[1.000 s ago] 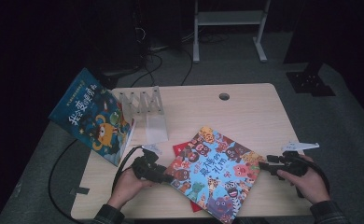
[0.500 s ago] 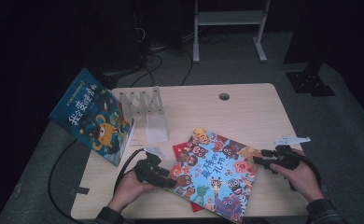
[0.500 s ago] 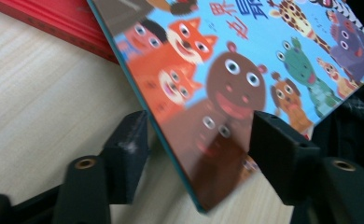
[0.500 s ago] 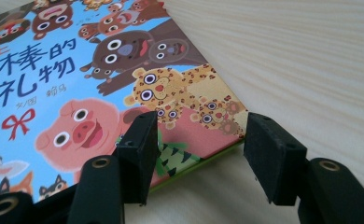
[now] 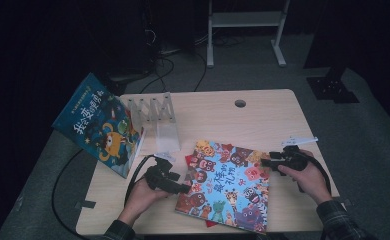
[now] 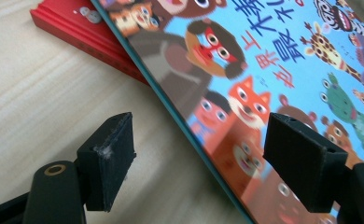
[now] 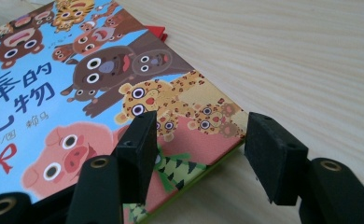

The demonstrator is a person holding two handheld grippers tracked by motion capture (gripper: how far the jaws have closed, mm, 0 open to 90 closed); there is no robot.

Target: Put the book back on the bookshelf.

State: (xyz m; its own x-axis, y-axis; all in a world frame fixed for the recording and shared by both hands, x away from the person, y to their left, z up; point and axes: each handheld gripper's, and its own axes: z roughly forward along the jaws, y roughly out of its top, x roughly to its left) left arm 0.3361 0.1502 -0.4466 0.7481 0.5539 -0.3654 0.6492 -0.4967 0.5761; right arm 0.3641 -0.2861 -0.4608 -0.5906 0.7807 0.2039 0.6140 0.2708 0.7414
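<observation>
Both tongs stand apart, left tongs (image 5: pixel 185 189) just widened, right tongs (image 5: pixel 264 162) straddling the picture book's (image 5: pixel 228 185) edge; I judge clamping that corner comes next.

A blue picture book (image 5: pixel 99 123) leans tilted at the back-left edge of the wooden table (image 5: pixel 263 120), just beside a clear rack of upright dividers (image 5: pixel 155 112). A round cable hole (image 5: pixel 240 103) sits near the far edge. A white metal stand (image 5: pixel 245 20) stands on the floor beyond.
</observation>
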